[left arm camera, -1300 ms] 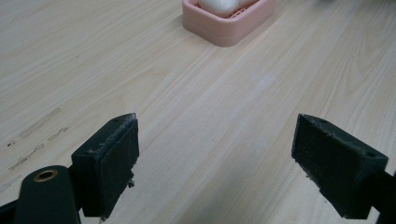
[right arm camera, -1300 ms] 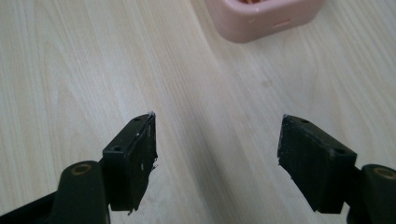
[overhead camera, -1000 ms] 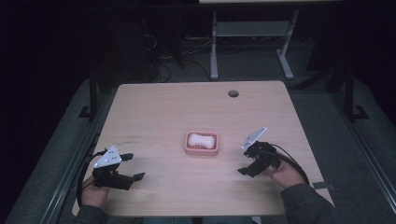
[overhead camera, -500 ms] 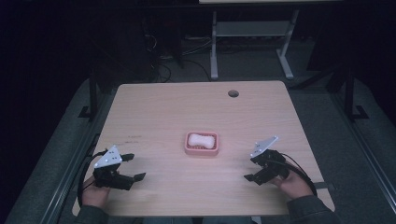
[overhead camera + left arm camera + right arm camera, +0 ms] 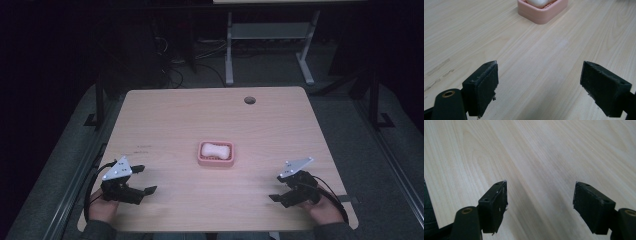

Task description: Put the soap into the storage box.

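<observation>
A pink soap dish (image 5: 216, 159) holding a white bar of soap (image 5: 215, 149) sits at the middle of the wooden table (image 5: 210, 115). My left gripper (image 5: 144, 179) rests near the front left corner, open and empty, its jaws pointed toward the dish. In the left gripper view the dish (image 5: 542, 13) and soap (image 5: 537, 2) lie well ahead of the open left gripper (image 5: 540, 72). My right gripper (image 5: 276, 188) is near the front right corner, open, holding nothing. In the right gripper view the open right gripper (image 5: 540, 192) has bare wood between its jaws.
A round cable hole (image 5: 249, 100) is near the table's far edge. Faint pencil marks (image 5: 142, 146) lie left of the dish. Beyond the table stand white desk legs (image 5: 229, 55) and cables on a dark floor. The table's edge (image 5: 429, 202) is close beside the right gripper.
The right gripper has drawn back from the dish toward the near right corner of the table. The left gripper and the dish have not moved.
</observation>
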`<state>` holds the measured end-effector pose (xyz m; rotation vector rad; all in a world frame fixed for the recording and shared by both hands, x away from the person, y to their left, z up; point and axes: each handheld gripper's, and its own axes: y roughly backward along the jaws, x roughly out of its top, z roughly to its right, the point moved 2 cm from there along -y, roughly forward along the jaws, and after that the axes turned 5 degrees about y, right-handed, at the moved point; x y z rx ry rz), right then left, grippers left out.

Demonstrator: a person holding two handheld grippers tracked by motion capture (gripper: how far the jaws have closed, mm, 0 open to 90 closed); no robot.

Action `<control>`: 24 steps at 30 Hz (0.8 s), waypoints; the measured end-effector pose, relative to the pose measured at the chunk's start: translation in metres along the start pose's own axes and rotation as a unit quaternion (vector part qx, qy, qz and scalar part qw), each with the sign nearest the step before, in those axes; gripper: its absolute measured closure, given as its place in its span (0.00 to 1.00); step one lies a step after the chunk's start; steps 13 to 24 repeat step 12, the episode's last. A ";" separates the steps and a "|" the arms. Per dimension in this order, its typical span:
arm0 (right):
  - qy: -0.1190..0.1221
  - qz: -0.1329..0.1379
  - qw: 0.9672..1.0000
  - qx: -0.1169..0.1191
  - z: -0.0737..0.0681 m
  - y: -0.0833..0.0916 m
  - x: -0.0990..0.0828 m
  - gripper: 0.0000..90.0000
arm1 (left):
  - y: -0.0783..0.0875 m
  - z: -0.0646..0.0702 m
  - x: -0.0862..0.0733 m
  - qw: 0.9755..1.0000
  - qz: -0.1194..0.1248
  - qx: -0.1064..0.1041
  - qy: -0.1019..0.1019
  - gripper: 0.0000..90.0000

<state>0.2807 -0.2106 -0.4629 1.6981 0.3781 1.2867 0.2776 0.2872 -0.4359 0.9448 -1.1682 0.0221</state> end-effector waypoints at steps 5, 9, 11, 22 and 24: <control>-0.013 0.008 1.000 -0.009 -0.005 0.003 -0.011 0.29 | -0.001 0.001 0.001 1.000 -0.001 0.000 -0.002 0.16; -0.020 0.019 0.999 -0.017 -0.014 0.005 -0.015 0.27 | -0.001 0.001 0.001 1.000 -0.002 0.000 -0.004 0.16; -0.021 0.028 0.999 -0.021 -0.018 0.007 -0.014 0.26 | -0.002 0.001 0.001 1.000 -0.003 -0.001 -0.004 0.16; -0.019 0.033 0.999 -0.024 -0.020 0.007 -0.014 0.25 | -0.002 0.001 0.001 1.000 -0.004 -0.001 -0.005 0.16; -0.019 0.033 0.999 -0.024 -0.020 0.007 -0.014 0.25 | -0.002 0.001 0.001 1.000 -0.004 -0.001 -0.005 0.16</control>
